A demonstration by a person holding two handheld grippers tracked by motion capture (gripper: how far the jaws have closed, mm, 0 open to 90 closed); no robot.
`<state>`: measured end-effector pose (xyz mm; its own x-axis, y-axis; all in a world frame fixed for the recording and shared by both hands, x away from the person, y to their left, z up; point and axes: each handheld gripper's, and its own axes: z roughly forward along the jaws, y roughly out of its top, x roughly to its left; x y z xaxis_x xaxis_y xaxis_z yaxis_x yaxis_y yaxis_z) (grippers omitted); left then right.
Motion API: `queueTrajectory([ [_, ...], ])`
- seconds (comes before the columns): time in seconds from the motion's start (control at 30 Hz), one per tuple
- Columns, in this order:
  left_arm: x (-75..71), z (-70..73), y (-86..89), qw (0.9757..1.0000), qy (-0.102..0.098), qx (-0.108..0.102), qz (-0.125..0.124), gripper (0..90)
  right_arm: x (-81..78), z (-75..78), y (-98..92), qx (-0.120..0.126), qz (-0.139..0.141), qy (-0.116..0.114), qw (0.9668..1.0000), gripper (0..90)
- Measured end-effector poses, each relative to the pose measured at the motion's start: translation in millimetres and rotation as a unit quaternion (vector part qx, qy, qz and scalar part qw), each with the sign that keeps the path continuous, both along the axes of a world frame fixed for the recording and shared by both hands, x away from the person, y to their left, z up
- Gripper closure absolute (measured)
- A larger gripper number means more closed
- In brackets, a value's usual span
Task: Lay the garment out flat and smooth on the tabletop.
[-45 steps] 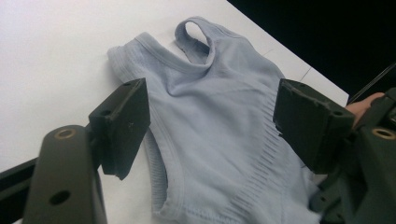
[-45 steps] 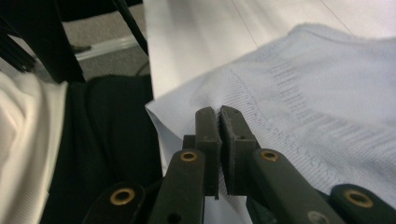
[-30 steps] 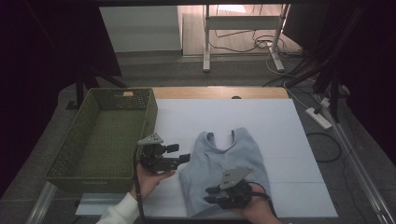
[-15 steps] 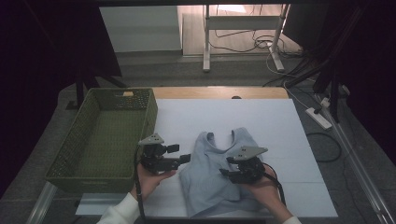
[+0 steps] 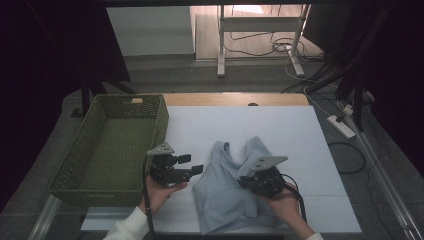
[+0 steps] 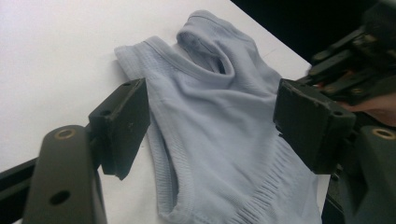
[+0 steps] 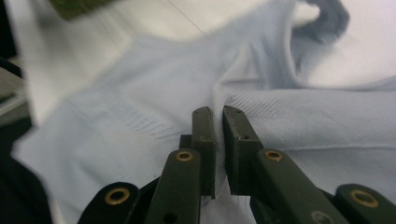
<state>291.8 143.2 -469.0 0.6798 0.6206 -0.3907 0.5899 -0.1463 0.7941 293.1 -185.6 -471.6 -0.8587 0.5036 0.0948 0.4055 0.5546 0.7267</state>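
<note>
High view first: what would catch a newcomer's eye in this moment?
A pale blue ribbed sleeveless top lies rumpled on the white table sheet, near its front edge. The right gripper has just been closing and now pinches a fold of that fabric, while the left gripper waits beside the garment's left edge with its jaws wide apart. To the left stands a green woven plastic basket with nothing in it.

A lab or recording room, dimly lit. The bench [image 5: 280,125] wears a white sheet; behind it stand a bare metal frame [image 5: 260,30], loose floor cables [image 5: 265,47] and a power strip [image 5: 341,126].
</note>
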Motion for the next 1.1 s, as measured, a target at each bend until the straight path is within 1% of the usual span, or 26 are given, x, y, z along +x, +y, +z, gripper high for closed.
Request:
queueTrajectory([
  [0.1, 0.0, 0.3, 0.9, 1.0, 0.0, -0.001, 0.001, 26.9, -9.2, 7.1, -2.5, 0.01, 0.004, -0.005, 0.9999, 83.5],
  [0.2, 0.2, 0.2, 0.9, 1.0, 0.0, -0.001, 0.002, 26.9, -15.4, 7.2, -5.1, 0.011, 0.004, -0.004, 0.9999, 83.4],
  [0.3, 0.1, 0.3, 0.0, 1.0, 0.0, 0.0, 0.0, 26.9, -16.0, -0.4, -4.8, -0.003, 0.001, 0.0, 1.0, 83.3],
  [0.47, 0.1, -0.2, -0.3, 1.0, 0.001, 0.001, 0.0, 26.8, -15.4, -8.5, 0.4, -0.034, 0.002, -0.008, 0.9994, 83.1],
  [0.57, -0.2, -0.4, -0.3, 1.0, 0.001, 0.001, 0.0, 26.8, -13.9, -13.8, 2.4, -0.068, -0.006, -0.019, 0.9975, 83.0],
  [0.6, -0.4, -0.4, -0.3, 1.0, 0.001, 0.001, 0.0, 26.8, -12.8, -15.5, 2.2, -0.074, -0.007, -0.018, 0.9971, 83.0],
  [0.67, -0.5, -0.5, -0.5, 1.0, 0.001, 0.001, -0.001, 26.8, -12.0, -17.7, 1.5, -0.076, -0.011, -0.011, 0.997, 83.0],
  [0.8, -0.6, -0.9, -1.5, 1.0, 0.002, 0.002, -0.001, 26.8, -13.7, -18.9, 0.8, -0.088, -0.015, -0.016, 0.9959, 83.0],
  [0.93, -0.4, -1.4, -2.1, 1.0, 0.003, 0.002, -0.002, 26.7, -15.9, -20.3, -1.8, -0.082, -0.015, -0.015, 0.9964, 82.4],
  [0.97, -0.3, -1.5, -2.2, 1.0, 0.003, 0.003, -0.002, 26.7, -15.7, -20.5, -2.6, -0.075, -0.013, -0.012, 0.9971, 80.3],
  [1.03, -0.2, -1.3, -2.4, 1.0, 0.003, 0.003, -0.003, 26.7, -15.2, -20.2, -3.9, -0.061, -0.01, -0.014, 0.998, 73.2],
  [1.07, -0.2, -1.1, -2.5, 1.0, 0.002, 0.003, -0.003, 26.7, -15.0, -19.6, -4.5, -0.053, -0.009, -0.016, 0.9985, 68.8],
  [1.1, -0.2, -1.1, -2.6, 1.0, 0.002, 0.003, -0.003, 26.7, -15.4, -18.1, -5.2, -0.045, -0.009, -0.023, 0.9986, 65.2],
])
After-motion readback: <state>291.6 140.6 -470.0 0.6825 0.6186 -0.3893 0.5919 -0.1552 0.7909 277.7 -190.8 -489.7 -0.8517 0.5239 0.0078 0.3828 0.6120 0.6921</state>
